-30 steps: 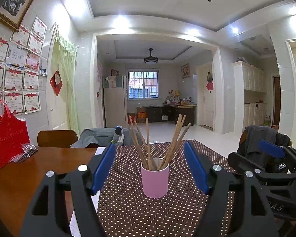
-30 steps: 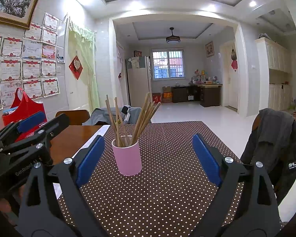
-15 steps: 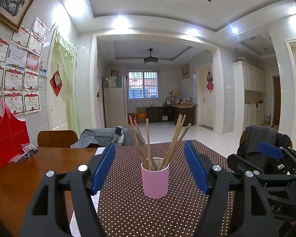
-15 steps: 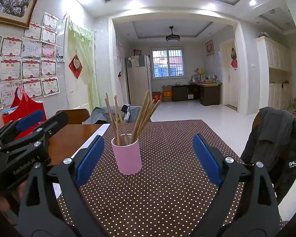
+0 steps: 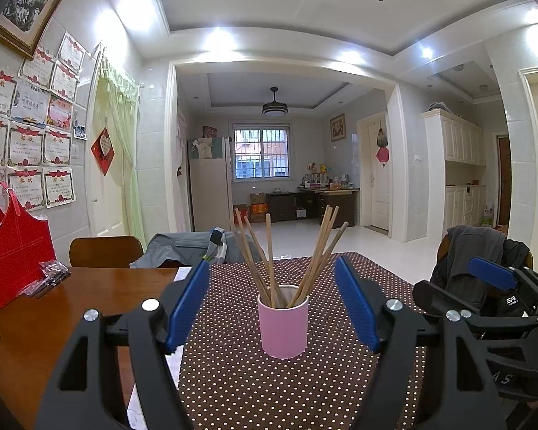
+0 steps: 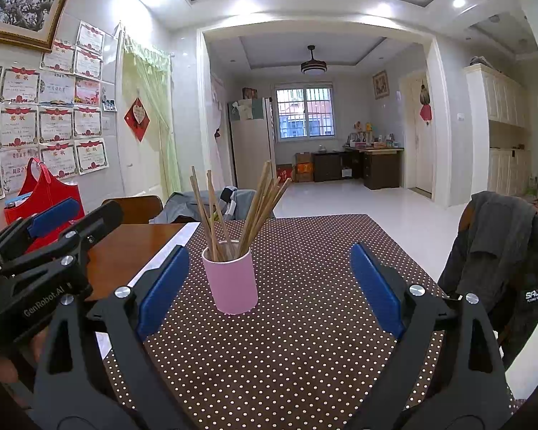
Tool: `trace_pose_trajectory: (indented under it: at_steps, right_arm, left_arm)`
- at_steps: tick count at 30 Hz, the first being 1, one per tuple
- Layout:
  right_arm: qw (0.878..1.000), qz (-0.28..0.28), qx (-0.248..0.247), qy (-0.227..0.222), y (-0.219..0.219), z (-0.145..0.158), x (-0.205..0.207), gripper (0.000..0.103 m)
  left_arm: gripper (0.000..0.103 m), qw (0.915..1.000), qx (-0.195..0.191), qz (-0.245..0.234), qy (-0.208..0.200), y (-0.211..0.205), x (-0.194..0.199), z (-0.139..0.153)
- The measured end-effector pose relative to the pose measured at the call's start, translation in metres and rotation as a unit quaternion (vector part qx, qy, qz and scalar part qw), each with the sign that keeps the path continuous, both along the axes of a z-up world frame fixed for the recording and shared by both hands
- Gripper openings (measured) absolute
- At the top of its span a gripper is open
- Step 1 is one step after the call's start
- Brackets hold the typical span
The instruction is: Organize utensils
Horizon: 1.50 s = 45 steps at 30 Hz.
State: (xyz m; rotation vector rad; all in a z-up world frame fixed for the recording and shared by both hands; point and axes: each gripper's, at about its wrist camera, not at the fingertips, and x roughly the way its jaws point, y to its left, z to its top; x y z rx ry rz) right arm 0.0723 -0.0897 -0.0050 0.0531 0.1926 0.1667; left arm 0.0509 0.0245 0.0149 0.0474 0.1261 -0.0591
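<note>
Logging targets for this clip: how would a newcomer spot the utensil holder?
Find the dotted cloth on the wooden table. Near its middle stands the pink cup, alone on the cloth, with wooden chopsticks fanning out of it.

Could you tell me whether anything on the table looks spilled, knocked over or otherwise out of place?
Nothing stands out. The pink cup stands upright on the dotted tablecloth, with the chopsticks all inside it, fanned out loosely. Both the left gripper and the right gripper are open and empty.
</note>
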Motion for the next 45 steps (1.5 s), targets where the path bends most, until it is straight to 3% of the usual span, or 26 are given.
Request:
trace_pose_trajectory:
  at_steps: [45]
  right_arm:
    - [1.0,0.001,0.001,0.008,0.0018,-0.0068,0.0,0.09]
  left_arm:
    - [0.071,1.0,0.002,0.003,0.003,0.0038,-0.0004,-0.0024]
